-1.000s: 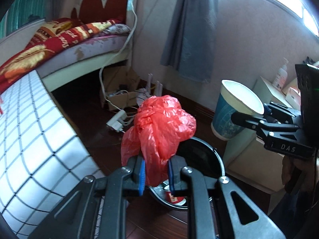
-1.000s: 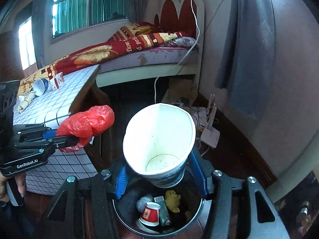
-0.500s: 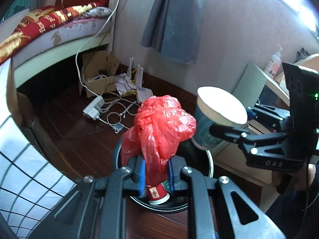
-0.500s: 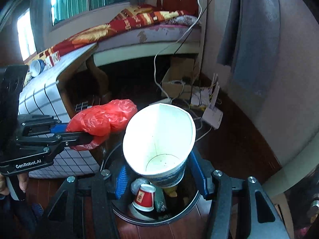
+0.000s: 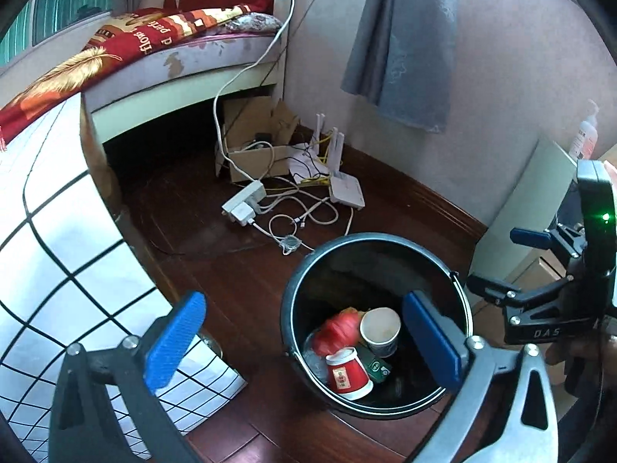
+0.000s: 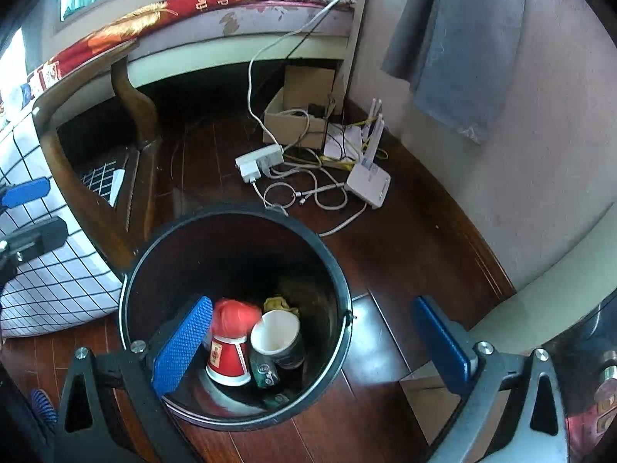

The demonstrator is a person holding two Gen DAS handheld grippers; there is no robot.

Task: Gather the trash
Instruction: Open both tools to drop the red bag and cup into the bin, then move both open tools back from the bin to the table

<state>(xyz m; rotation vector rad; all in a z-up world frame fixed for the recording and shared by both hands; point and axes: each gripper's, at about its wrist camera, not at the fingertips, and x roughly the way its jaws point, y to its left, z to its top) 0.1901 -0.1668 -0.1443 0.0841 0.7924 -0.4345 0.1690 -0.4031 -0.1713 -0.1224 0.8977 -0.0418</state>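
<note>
The red plastic bag (image 5: 339,330) and the white paper cup (image 5: 381,331) lie at the bottom of the black bin (image 5: 297,301), pressed against a small red cup (image 5: 349,372) and a green wrapper, so this round of trash looks delivered. They sit low and loose in a heap, probably because they fell from above the rim and not from a careful set-down. The left claw (image 5: 304,341) hangs over the bin with its 2 blue pads spreading wide and nothing between them; the bag and cup are well below it, inside the bin. The right claw (image 6: 312,343) is likewise opening and empty, its left pad over the bin mouth and its right pad out over the wooden floor, with the cup (image 6: 275,332) and bag (image 6: 235,314) beneath and apart from it. Beyond the bin, a power strip (image 6: 260,160), cables and a router (image 6: 368,185) lie on the floor by the wall, and the checked cloth of the surface (image 5: 58,250) hangs just beside the bin. More trash may remain on that surface.
</note>
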